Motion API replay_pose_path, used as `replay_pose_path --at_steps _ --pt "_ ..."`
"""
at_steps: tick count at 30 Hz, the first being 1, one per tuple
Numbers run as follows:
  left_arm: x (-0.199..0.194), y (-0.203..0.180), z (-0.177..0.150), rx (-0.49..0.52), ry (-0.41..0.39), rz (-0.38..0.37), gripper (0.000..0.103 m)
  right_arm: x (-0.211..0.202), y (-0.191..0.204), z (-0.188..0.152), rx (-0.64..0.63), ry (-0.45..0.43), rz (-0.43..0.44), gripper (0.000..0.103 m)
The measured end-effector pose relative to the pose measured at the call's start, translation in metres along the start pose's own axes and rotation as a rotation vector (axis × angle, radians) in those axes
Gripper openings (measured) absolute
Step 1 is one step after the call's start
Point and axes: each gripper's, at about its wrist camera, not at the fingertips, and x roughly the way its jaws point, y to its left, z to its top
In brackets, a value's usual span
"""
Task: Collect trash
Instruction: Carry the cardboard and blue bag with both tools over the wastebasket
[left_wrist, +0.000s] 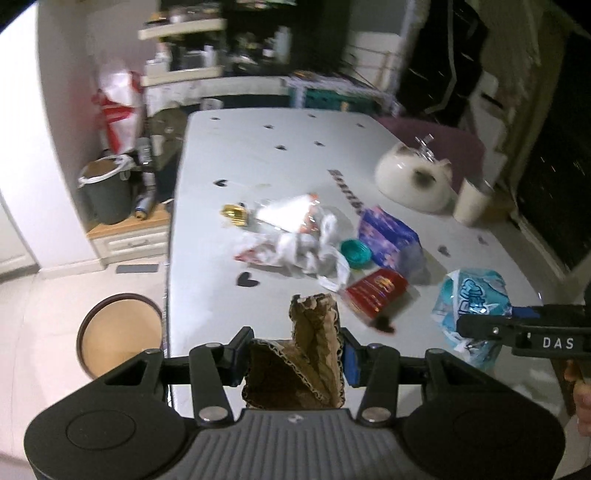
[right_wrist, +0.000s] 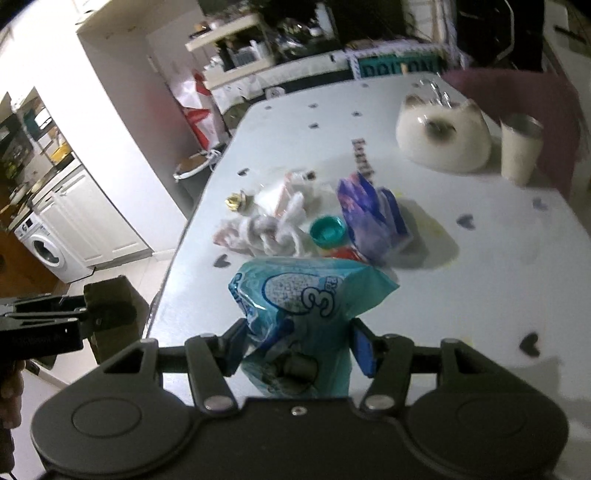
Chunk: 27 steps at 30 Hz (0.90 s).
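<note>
Floor space lies open left of the left gripper (left_wrist: 295, 360), where a round brown bin (left_wrist: 119, 334) with a tan inside stands just beside the table's (left_wrist: 207, 295) near-left edge. Between the left gripper's 2 fingers sits a crumpled piece of corrugated cardboard (left_wrist: 314, 354), pinched from both sides and raised above the white tabletop. Ahead of it the surface is bare up to a black heart mark (left_wrist: 247, 279); beyond that lies the trash cluster: a gold foil scrap (left_wrist: 235, 215), crinkled white plastic wrappers (left_wrist: 299, 247), a round teal lid (left_wrist: 355, 253), a purple patterned pack (left_wrist: 388, 236) and a glossy red packet (left_wrist: 376, 291). Right of this gripper, the right gripper (right_wrist: 299, 347) clamps a soft teal-and-white plastic bag (right_wrist: 295, 299) printed with a 3, also held clear of the table. Ahead and right of it stand a smooth white cat-shaped dish (right_wrist: 443, 136) and a cream cup (right_wrist: 519, 147), near the far-right edge. Bare tabletop extends right of the right gripper to the table's rounded corner.
</note>
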Motion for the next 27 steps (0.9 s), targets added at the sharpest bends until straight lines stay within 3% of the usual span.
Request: replay_pose_path --at_steps 14,27 --pt "-0.044 0.045 -0.017 -0.117 -0.056 0.116 0.049 -0.004 0.06 0.009 -0.094 -0.027 0.027 0.059" --pt "-0.051 0.145 -0.01 -0.139 -0.062 0.092 0.049 0.021 0.148 0.007 -0.079 -0.034 -0.039 0.059"
